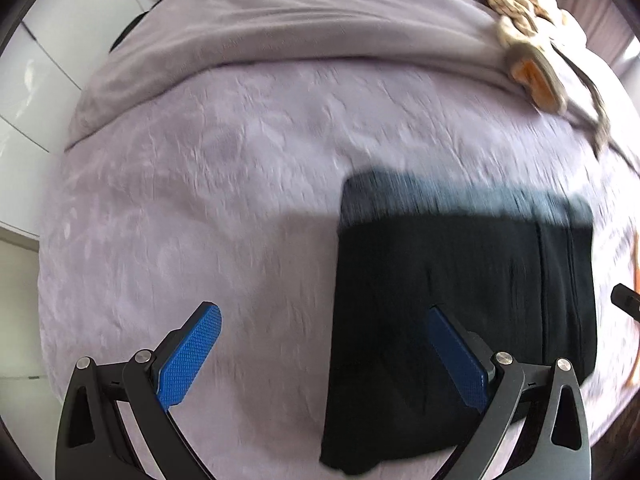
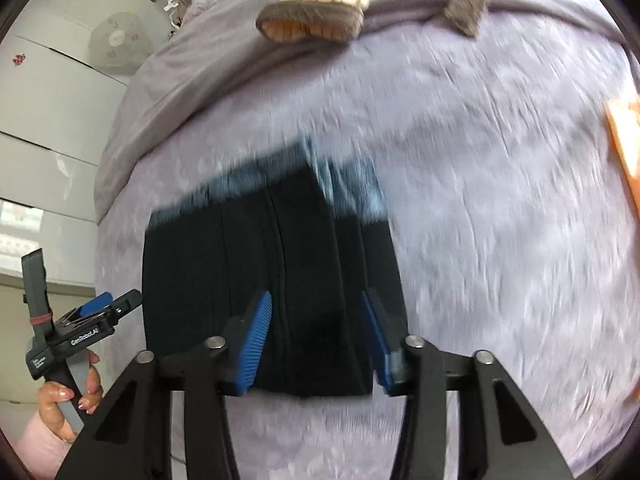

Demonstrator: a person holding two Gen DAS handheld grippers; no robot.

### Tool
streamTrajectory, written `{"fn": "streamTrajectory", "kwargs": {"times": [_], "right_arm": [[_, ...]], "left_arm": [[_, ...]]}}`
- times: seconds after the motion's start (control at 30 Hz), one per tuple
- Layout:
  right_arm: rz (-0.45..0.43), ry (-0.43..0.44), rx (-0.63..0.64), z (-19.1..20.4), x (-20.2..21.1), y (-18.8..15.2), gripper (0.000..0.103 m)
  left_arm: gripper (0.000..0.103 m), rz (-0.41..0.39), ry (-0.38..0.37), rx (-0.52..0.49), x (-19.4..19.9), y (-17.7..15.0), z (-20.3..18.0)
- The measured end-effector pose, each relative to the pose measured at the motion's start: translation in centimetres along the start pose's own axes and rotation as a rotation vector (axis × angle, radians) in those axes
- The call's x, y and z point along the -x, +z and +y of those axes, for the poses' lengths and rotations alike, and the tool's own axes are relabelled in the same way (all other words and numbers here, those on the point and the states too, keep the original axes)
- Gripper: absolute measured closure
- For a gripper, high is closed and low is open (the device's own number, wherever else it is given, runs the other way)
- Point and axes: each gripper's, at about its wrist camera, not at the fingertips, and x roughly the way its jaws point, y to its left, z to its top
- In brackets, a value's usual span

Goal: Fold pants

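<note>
Two blue pads front the left gripper point(image 1: 324, 354), spread wide apart and holding nothing; one pad point(image 1: 188, 360) hangs over bare bedspread point(image 1: 200, 200), the other over the near left part of the pants point(image 1: 460, 280). One pair of pants is in view, black, folded into a compact rectangle and lying flat on the bedspread, ahead and to the right of this gripper. Its far edge is smeared by motion blur. Beyond the pants, one grey blanket point(image 1: 280, 28) runs across the far side of the bed, and a plush toy point(image 1: 528, 36) lies on it, far ahead to the right. At the right edge, level with the pants, a dark tip of the other tool shows.

From the right wrist view, the right gripper point(image 2: 316, 344) is also released: its two pads stand apart over the near edge of the pants point(image 2: 272, 260), with dark cloth showing between them. Whether the pads touch the cloth cannot be told. The folded stack lies straight ahead of this gripper and slightly left. Left of it, beside the pants' left edge, the left gripper point(image 2: 112, 304) appears side-on, gripped by one hand point(image 2: 68, 396) in a pink sleeve. Far ahead lies the toy point(image 2: 320, 20); one orange item point(image 2: 624, 140) sits at the right rim.
</note>
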Motion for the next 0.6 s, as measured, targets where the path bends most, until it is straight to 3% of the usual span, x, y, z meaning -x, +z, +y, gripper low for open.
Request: {"fn": "streamTrajectory", "kwargs": {"times": [0.23, 0.3, 0.33, 0.47, 0.6], "right_arm": [[0.034, 0.078, -0.067, -0.6, -4.5, 6.7, 0.054], [0.060, 0.117, -0.063, -0.7, -5.5, 7.4, 0.077], [0.061, 0.095, -0.030, -0.4, -5.5, 7.5, 0.088], [0.096, -0.015, 0.031, -0.6, -6.8, 6.8, 0.091], [0.089, 0.005, -0.016, -1.4, -7.4, 6.6, 0.091]], "left_arm": [[0.000, 0.009, 0.026, 0.010, -1.9, 1.3, 0.0], [0.000, 0.000, 0.033, -0.001, -1.9, 0.9, -0.1], [0.000, 0.003, 0.031, -0.003, -2.1, 0.8, -0.1], [0.000, 0.020, 0.013, 0.008, -3.5, 0.4, -0.2], [0.000, 0.016, 0.033, 0.000, -3.6, 0.3, -0.4]]}}
